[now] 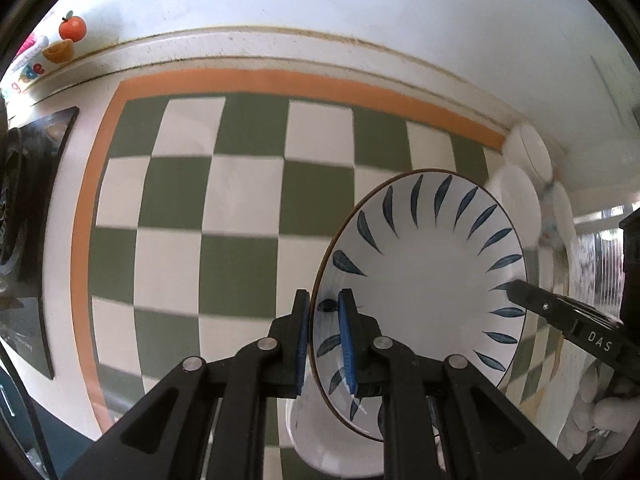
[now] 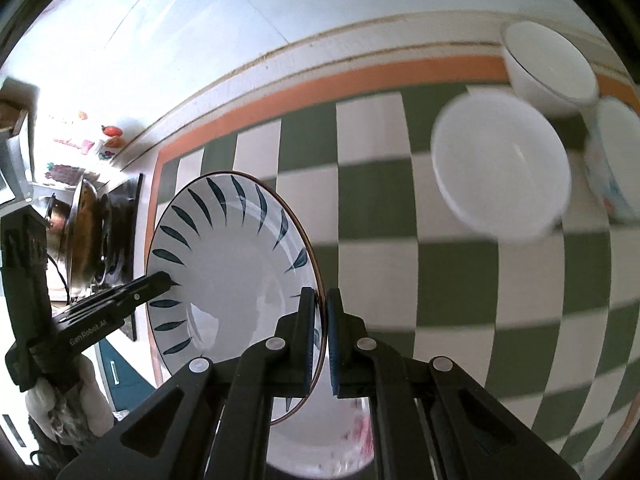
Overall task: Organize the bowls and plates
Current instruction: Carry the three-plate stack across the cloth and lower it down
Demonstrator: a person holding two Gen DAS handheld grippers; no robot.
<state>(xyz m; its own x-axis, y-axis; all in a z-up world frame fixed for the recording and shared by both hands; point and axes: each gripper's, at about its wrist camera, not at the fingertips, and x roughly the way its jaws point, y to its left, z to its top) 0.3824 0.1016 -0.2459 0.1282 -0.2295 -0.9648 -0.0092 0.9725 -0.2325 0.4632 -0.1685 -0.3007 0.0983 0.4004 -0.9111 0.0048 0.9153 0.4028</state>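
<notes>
Leaf-patterned plate [image 1: 424, 288] held up off counter [image 1: 240, 208], both grippers on it. Left gripper [image 1: 324, 340] fingers pinching its left rim; right gripper [image 2: 322, 340] fingers pinching opposite rim. Another plate [image 2: 320, 432] lies directly beneath. Three white bowls [image 2: 500, 164] sit loose at far right, not nested. Judging by this: plate stacking under way, bowls not yet sorted.

R gripper [image 2: 321, 336] pinches leaf plate [image 2: 236, 264] rim — L gripper [image 2: 158, 280] opposite.
</notes>
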